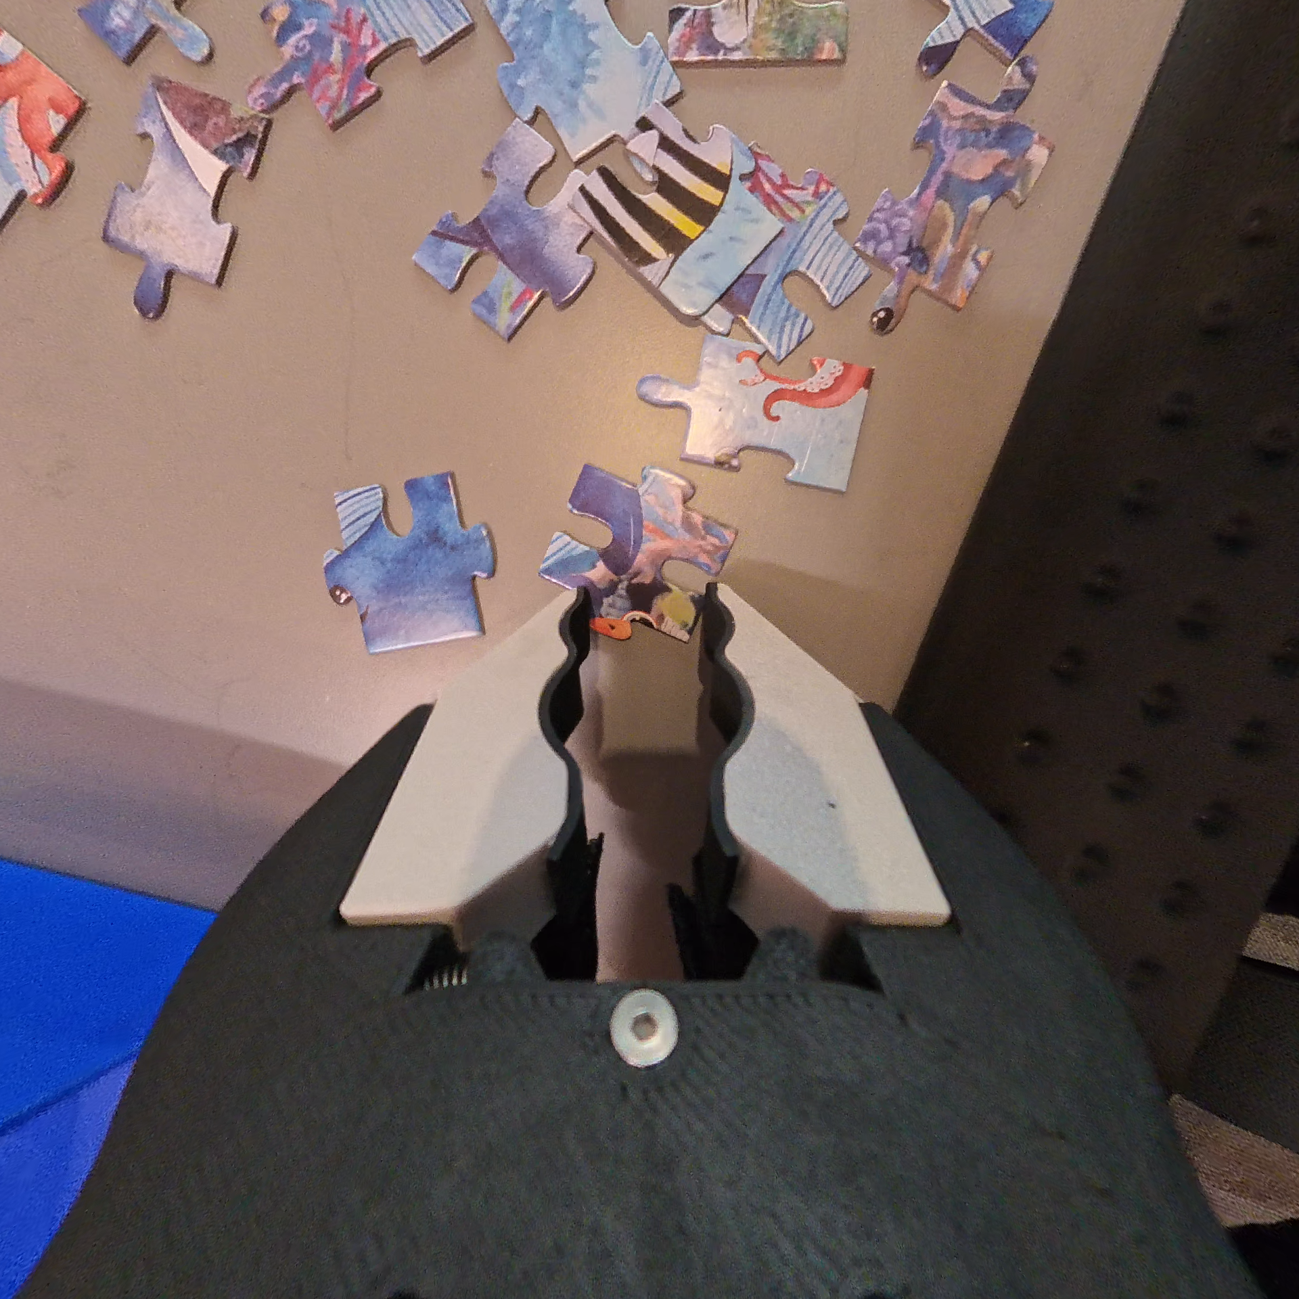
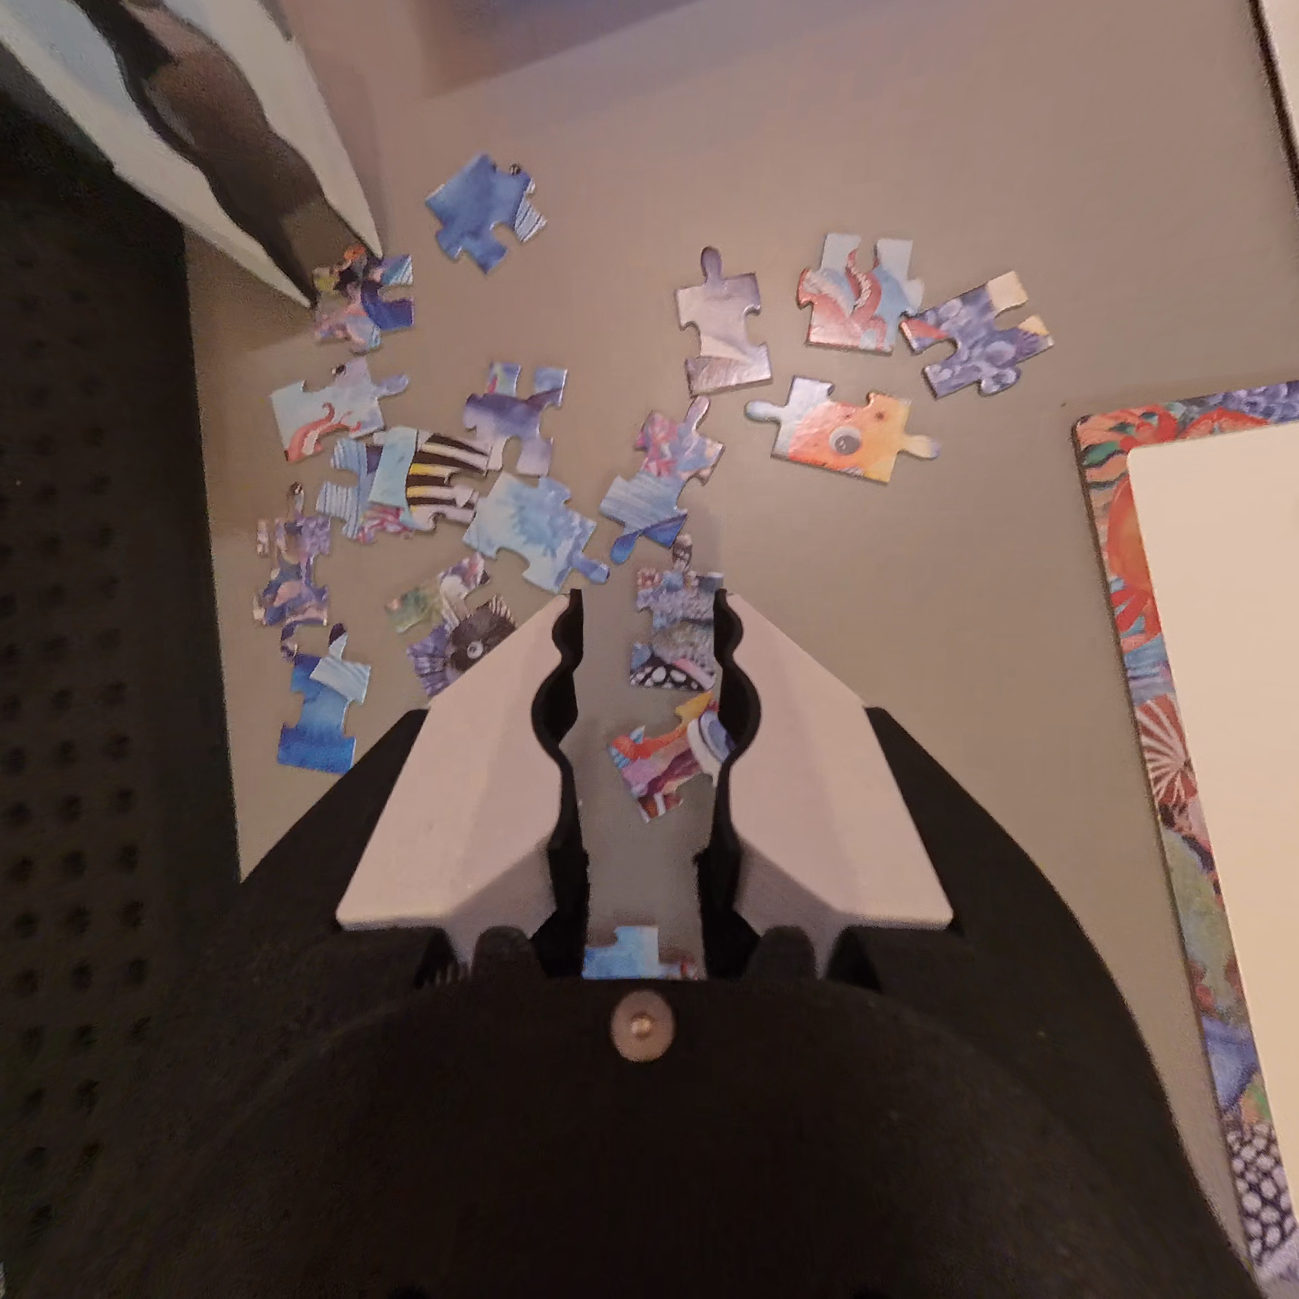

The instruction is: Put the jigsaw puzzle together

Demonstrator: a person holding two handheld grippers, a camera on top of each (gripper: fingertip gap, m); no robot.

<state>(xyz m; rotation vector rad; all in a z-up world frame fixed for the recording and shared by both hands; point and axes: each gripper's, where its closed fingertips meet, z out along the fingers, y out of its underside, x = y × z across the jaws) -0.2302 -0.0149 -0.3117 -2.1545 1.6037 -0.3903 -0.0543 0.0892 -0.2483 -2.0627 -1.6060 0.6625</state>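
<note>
Several loose jigsaw pieces lie scattered on a grey table (image 1: 281, 422). My left gripper (image 1: 643, 597) is open and low over the table, with its tips on either side of the near end of a blue-purple piece with an orange spot (image 1: 636, 548). A dark blue piece (image 1: 411, 562) lies to its left and a pale piece with red tentacles (image 1: 773, 415) lies beyond it. The left gripper also shows in the right wrist view (image 2: 344, 281), at the top left. My right gripper (image 2: 647, 597) is open and empty, hovering above a blue patterned piece (image 2: 675, 618) and an orange-purple piece (image 2: 664, 763).
A puzzle board with a colourful border (image 2: 1125, 632) and a white inside (image 2: 1230, 632) lies at the right. A black perforated panel (image 2: 91, 562) bounds the table on the other side; it also shows in the left wrist view (image 1: 1125, 562). A blue surface (image 1: 70, 984) is at the lower left. My hands' fingertips stand some 20 cm from each other.
</note>
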